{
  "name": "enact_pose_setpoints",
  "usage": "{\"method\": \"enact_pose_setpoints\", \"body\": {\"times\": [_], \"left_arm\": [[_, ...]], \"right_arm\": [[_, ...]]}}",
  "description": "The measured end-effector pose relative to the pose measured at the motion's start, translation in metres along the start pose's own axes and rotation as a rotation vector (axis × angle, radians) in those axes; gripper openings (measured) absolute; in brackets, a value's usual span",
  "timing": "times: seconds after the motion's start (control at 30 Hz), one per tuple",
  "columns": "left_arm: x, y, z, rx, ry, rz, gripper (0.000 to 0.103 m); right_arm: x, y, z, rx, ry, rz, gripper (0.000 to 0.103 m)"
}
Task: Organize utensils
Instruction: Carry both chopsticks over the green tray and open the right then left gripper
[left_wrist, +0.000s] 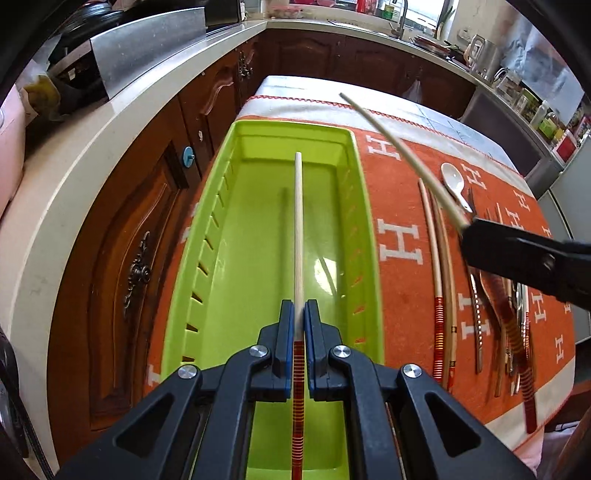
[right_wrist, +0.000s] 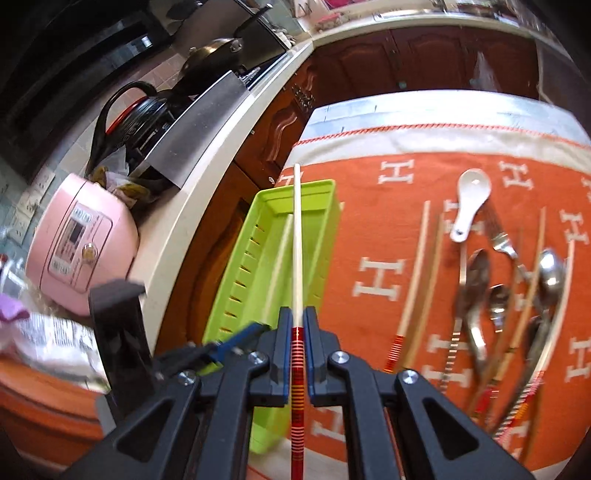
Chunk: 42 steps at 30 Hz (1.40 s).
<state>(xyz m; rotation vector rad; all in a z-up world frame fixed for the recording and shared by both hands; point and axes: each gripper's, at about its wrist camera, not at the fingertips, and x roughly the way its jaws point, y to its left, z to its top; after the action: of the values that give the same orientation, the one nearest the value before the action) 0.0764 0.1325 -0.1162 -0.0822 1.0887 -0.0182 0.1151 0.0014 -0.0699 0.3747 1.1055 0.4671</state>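
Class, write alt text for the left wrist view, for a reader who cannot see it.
The left gripper, shut on a chopstick, holds it lengthwise over a green tray on an orange cloth. To the right, the right gripper carries a second chopstick above more utensils lying on the cloth.

Tray: lime-green plastic, glossy, floor throwing back window glare. Chopstick in left gripper: pale matt wood, red and gold banded lacquer at the handle end. Fingers: matt black plastic with blue pads; bright metal screw heads behind. Cloth over the desk: orange woven fabric, white H pattern, soft nap. Spoon: white glazed ceramic, shiny. Fork and spoons: polished steel. Cabinet doors: dark varnished wood.
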Motion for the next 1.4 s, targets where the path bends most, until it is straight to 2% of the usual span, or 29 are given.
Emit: {"method": "enact_pose_setpoints", "body": {"times": [0.2,0.27,0.47,0.6,0.8,1.0,1.17,1.4], "left_arm": [[-0.009,0.013,0.000,-0.015,-0.020,0.028,0.006],[-0.014,0.015,0.003,-0.016,-0.032,0.034,0.013],[-0.027,0.030,0.010,-0.080,-0.070,0.078,0.024],[-0.027,0.046,0.013,-0.147,-0.076,0.104,0.024],[-0.015,0.052,0.012,-0.173,-0.047,0.114,0.024],[-0.013,0.048,0.008,-0.160,-0.034,0.107,0.025],[-0.011,0.042,0.007,-0.146,-0.036,0.110,0.032],[-0.007,0.039,0.007,-0.147,-0.031,0.091,0.033]], "right_arm": [[0.024,0.004,-0.001,0.076,0.036,-0.002,0.006],[0.033,0.004,-0.003,0.093,0.056,-0.008,0.007],[0.047,-0.002,-0.012,0.124,0.118,-0.005,0.007],[0.044,-0.007,-0.016,0.122,0.121,0.003,0.007],[0.044,-0.010,-0.018,0.097,0.130,-0.052,0.007],[0.049,-0.003,-0.019,0.034,0.127,-0.084,0.007],[0.053,-0.002,-0.019,0.025,0.129,-0.097,0.008],[0.053,-0.003,-0.020,0.035,0.114,-0.116,0.006]]}}
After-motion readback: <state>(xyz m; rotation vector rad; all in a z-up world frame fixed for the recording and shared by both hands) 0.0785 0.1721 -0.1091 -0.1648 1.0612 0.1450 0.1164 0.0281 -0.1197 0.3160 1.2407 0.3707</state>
